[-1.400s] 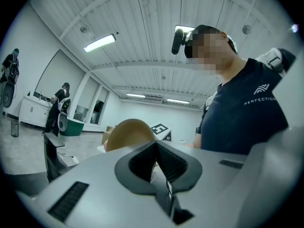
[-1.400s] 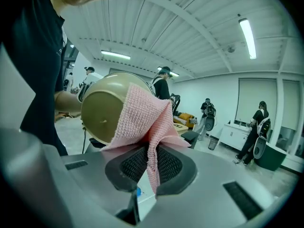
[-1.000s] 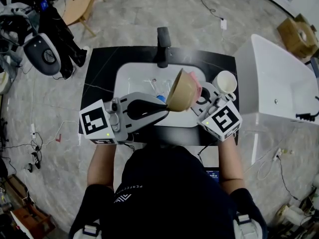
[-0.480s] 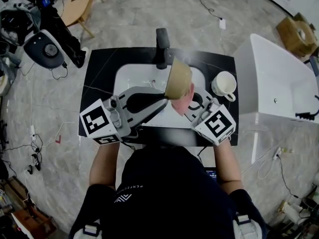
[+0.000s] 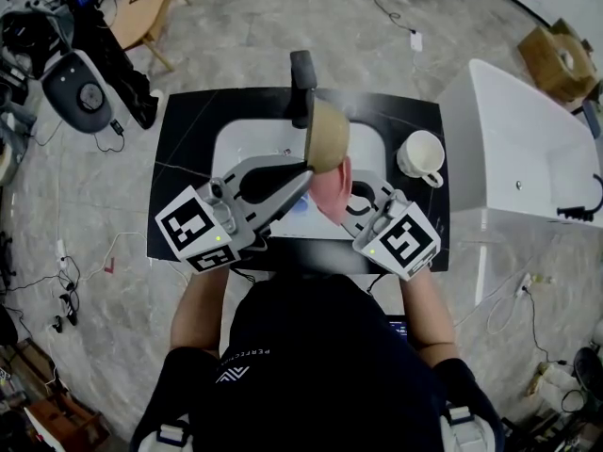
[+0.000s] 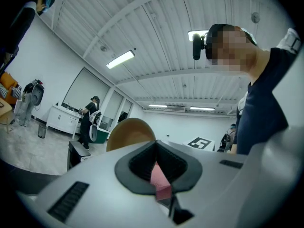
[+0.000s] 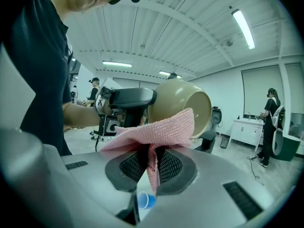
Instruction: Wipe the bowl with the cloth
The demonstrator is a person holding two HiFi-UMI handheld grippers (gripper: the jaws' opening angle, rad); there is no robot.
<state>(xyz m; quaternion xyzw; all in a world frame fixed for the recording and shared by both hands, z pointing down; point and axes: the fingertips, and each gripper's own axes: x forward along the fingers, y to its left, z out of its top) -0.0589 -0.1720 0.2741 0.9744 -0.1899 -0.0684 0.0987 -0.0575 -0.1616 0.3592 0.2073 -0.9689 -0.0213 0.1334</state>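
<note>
The left gripper (image 5: 307, 168) is closed on the rim of the smooth, round beige bowl (image 5: 327, 137), which stands tilted beyond its fingers. The right gripper (image 7: 149, 163) pinches the pink, nubby woven cloth (image 7: 161, 129). The cloth spreads ahead of its fingers and touches the bowl.

A lab-like test hall. A freestanding sink table (image 5: 184, 139) stands on a cable-strewn floor (image 5: 283, 26). Strip lights (image 6: 120, 59) line the ribbed ceiling (image 6: 166, 23).

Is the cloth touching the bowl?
Touching. The right gripper view shows the cloth draped against the rim of the bowl; the head view shows no gap between them.
</note>
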